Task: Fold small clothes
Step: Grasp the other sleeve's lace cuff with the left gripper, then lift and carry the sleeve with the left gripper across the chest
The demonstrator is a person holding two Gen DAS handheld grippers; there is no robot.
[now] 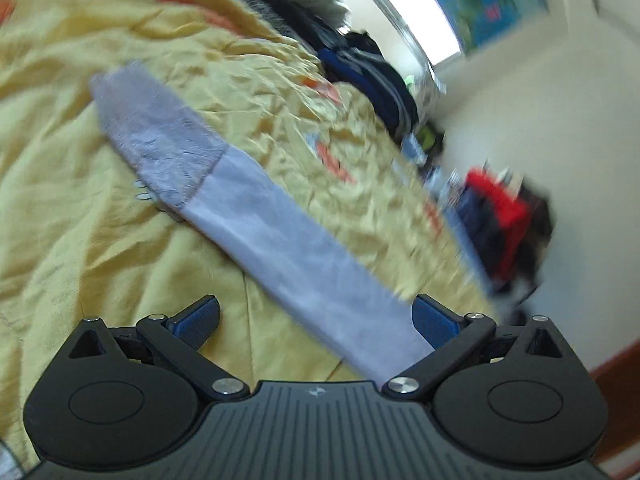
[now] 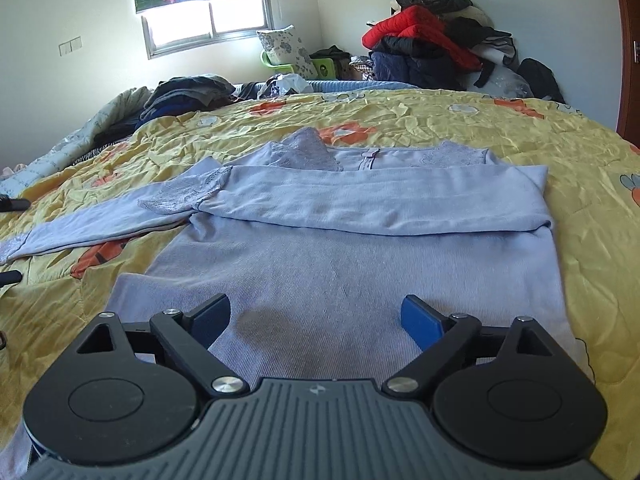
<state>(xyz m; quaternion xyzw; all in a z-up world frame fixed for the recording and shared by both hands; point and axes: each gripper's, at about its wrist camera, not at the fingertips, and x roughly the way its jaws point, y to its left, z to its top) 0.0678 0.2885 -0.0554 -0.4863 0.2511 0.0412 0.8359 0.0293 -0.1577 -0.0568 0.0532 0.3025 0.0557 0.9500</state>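
Note:
A light lavender long-sleeved top lies flat on the yellow quilt. One sleeve is folded across the chest; the other sleeve stretches out to the left, with a lace upper part. My right gripper is open, just above the top's lower hem. In the left wrist view, the outstretched sleeve runs diagonally over the quilt, its cuff end between the fingers of my open left gripper. The left view is blurred.
A heap of dark folded clothes lies at the far left of the bed. A pile of red and dark jackets stands against the far right wall. A window is behind. The bed edge is to the right in the left wrist view.

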